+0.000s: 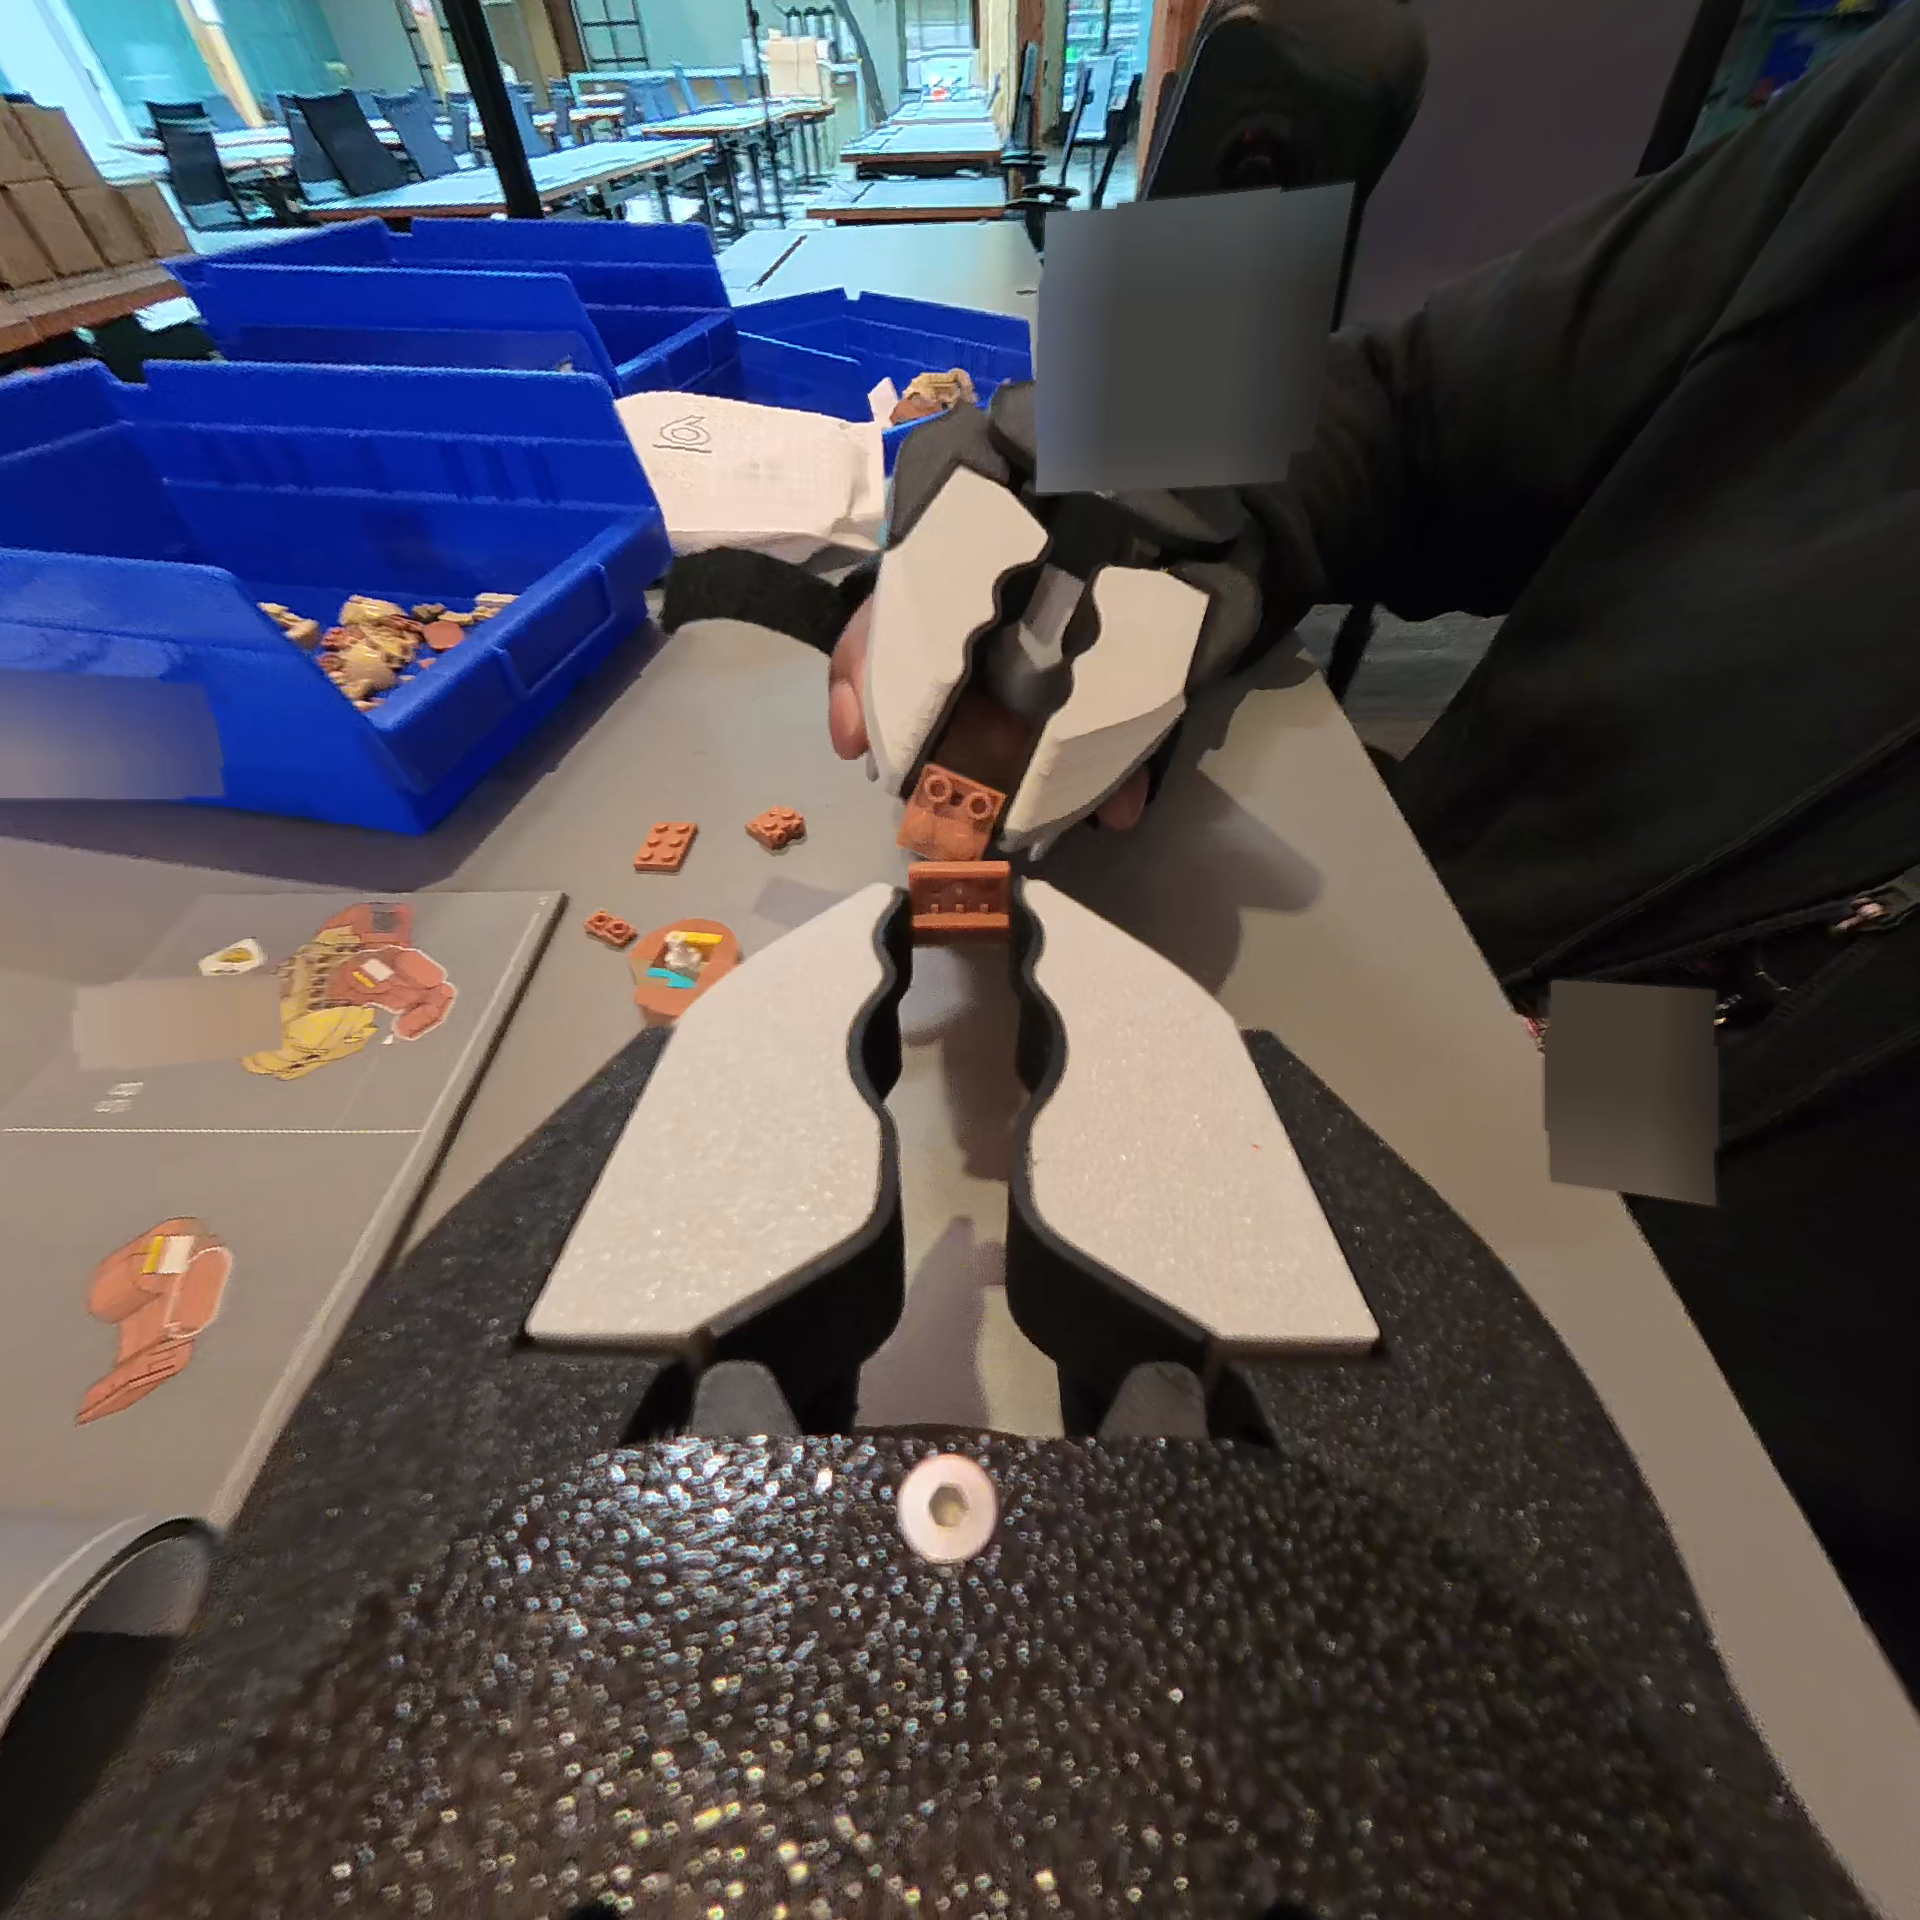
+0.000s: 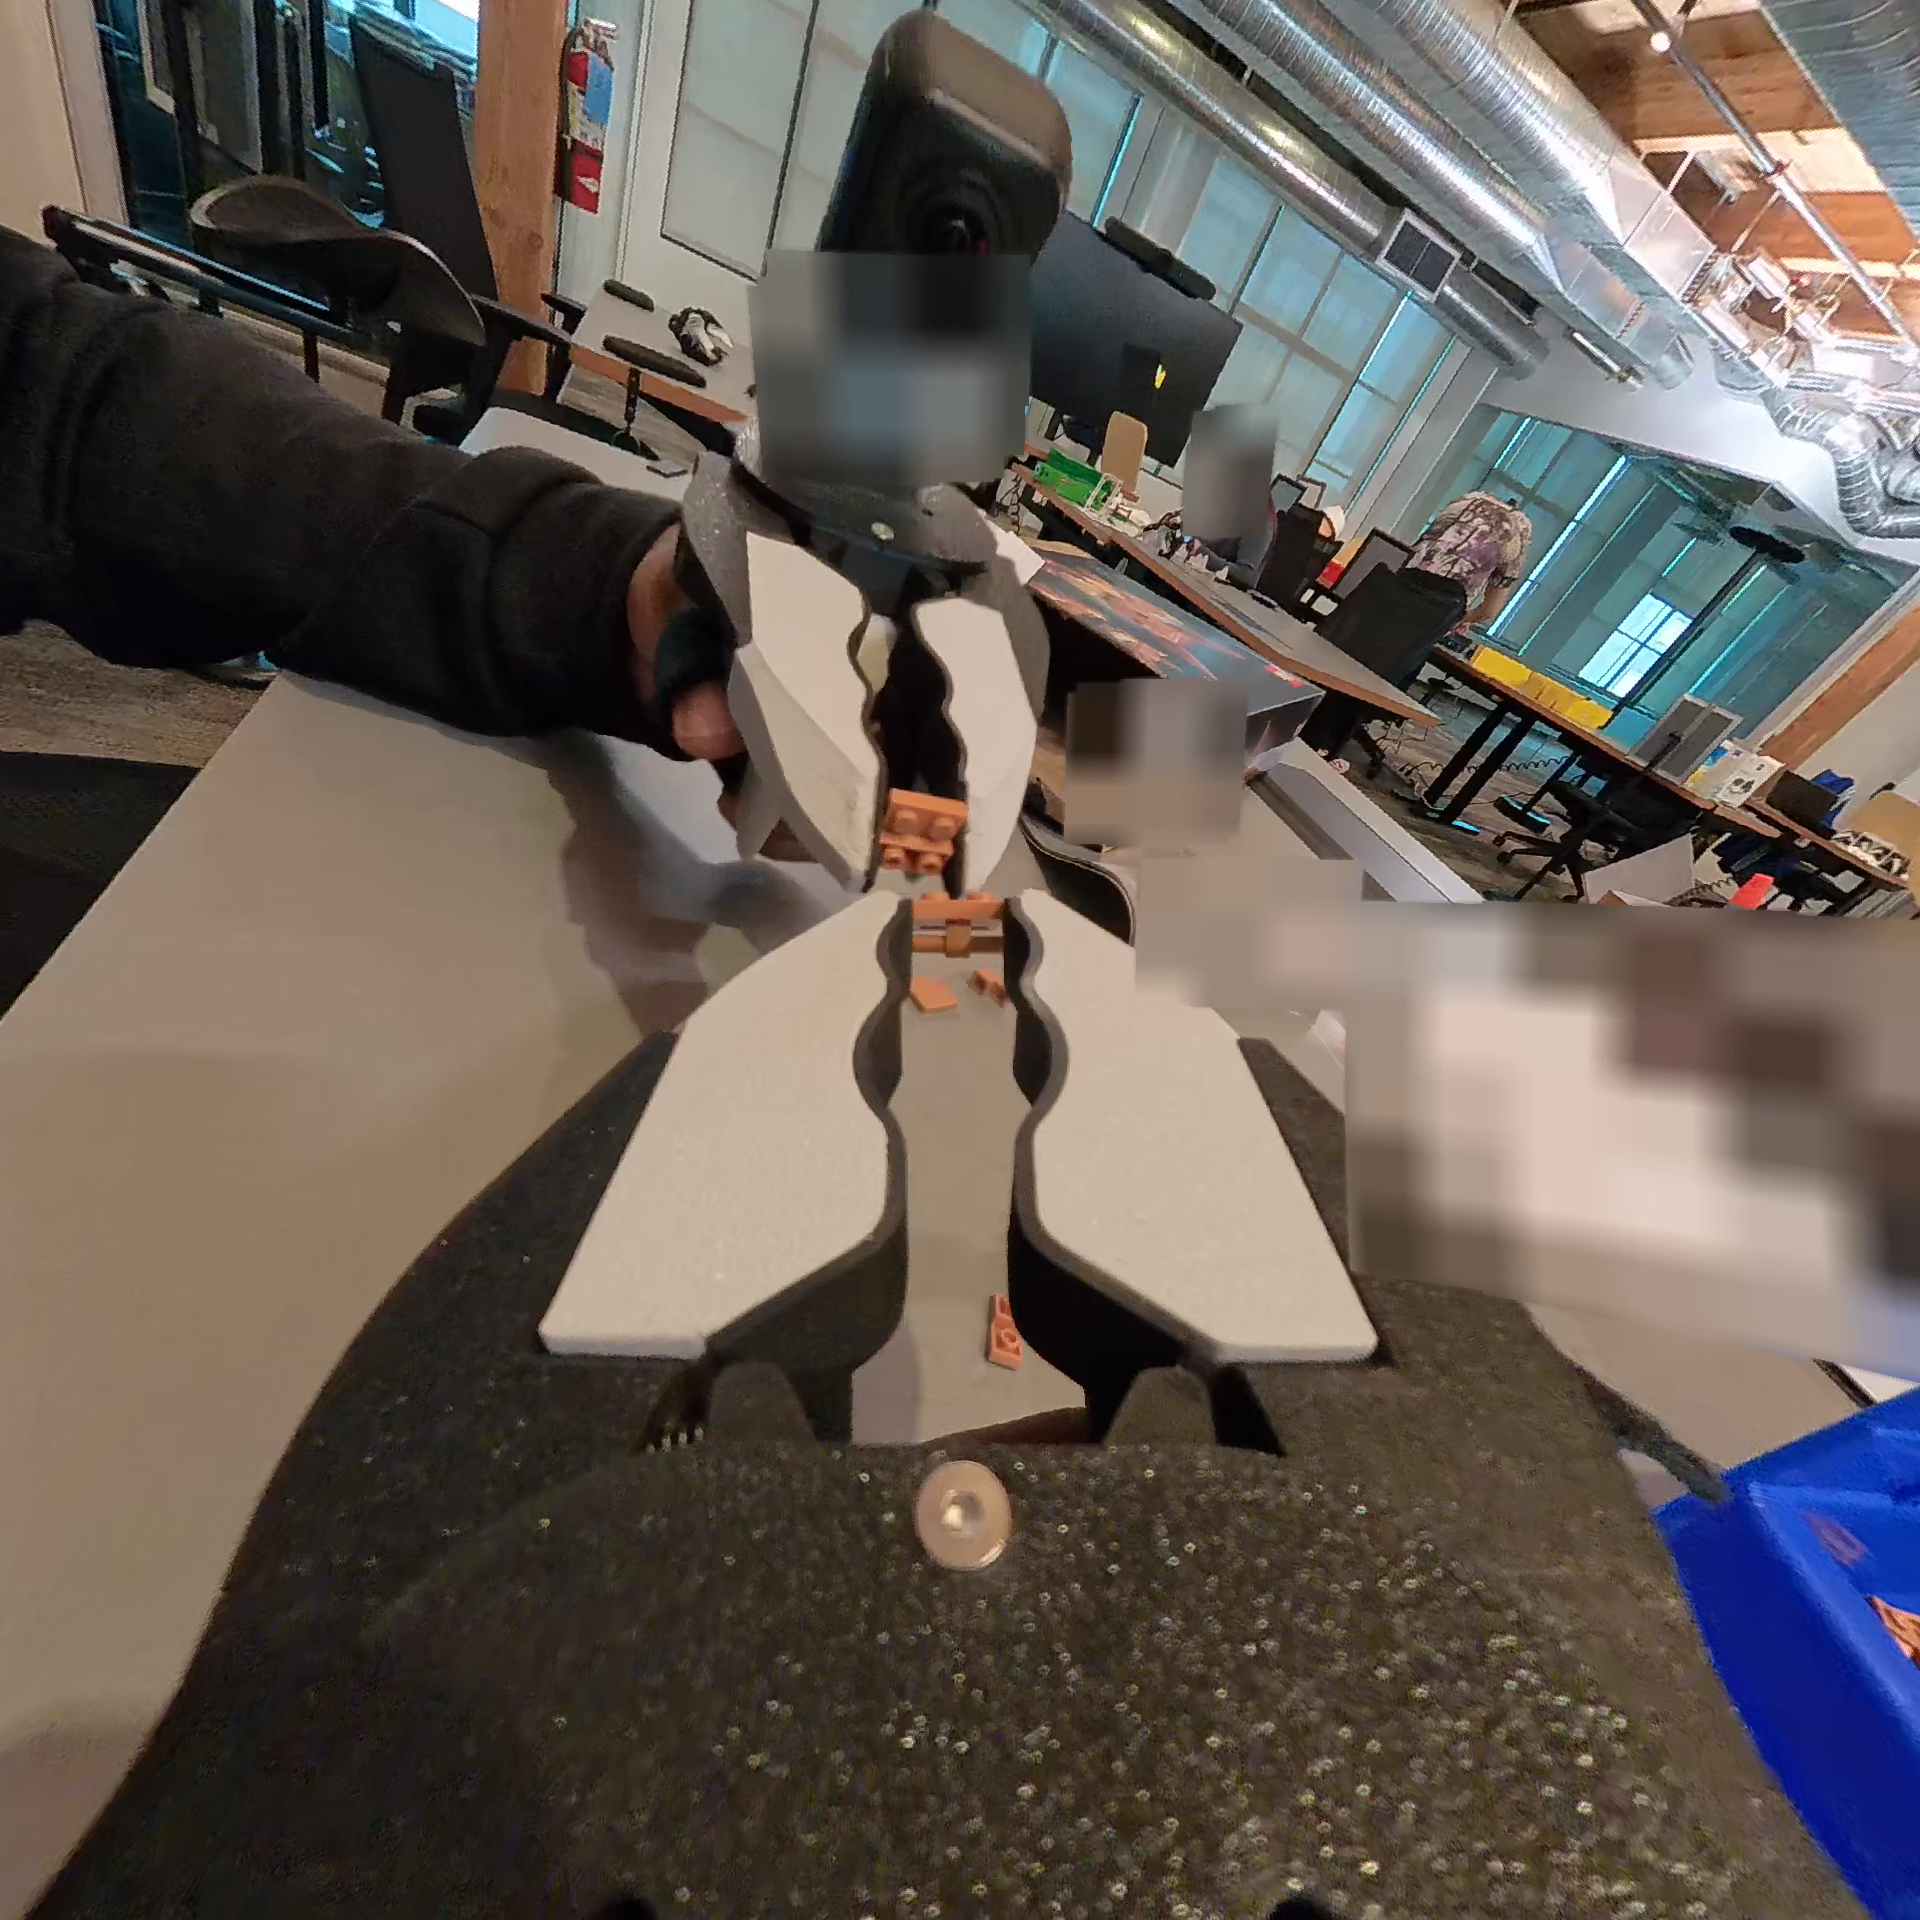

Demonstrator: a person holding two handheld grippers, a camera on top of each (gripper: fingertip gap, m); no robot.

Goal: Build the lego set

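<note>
The left gripper [image 1: 958,902] is clamped on a small reddish-brown plastic brick piece [image 1: 958,900], its 2 grey fingertips pressed to the piece's sides. Directly beyond that piece, nearly touching it, the right gripper [image 1: 961,821] grips a second reddish-brown studded brick piece [image 1: 951,812], tilted with 2 studs facing the left camera; whether the 2 pieces actually meet cannot be told. In the right wrist view the same pair appears reversed: the right gripper's own piece [image 2: 954,925] sits pinched at its tips, and the left gripper's piece [image 2: 920,826] hangs just above it. A gloved hand [image 1: 1164,582] holds the right gripper, its fingertips showing past the grey fingers; a mosaic patch covers what is above the hand.

Both held pieces hover over a grey table [image 1: 1195,935]. On the table left of the held pieces lie a flat reddish-brown 2-by-3 plate [image 1: 666,846], a small reddish-brown chunk [image 1: 775,827], a tiny 2-stud plate [image 1: 610,927], and a round reddish-brown assembly with yellow, white and teal parts [image 1: 686,966], partly hidden behind the left finger. Farther left an open grey instruction booklet [image 1: 260,1039] runs off the edge, blurred. Beyond these, a blue plastic bin [image 1: 468,665] holds a heap of tan and brown pieces too small to sort out.
</note>
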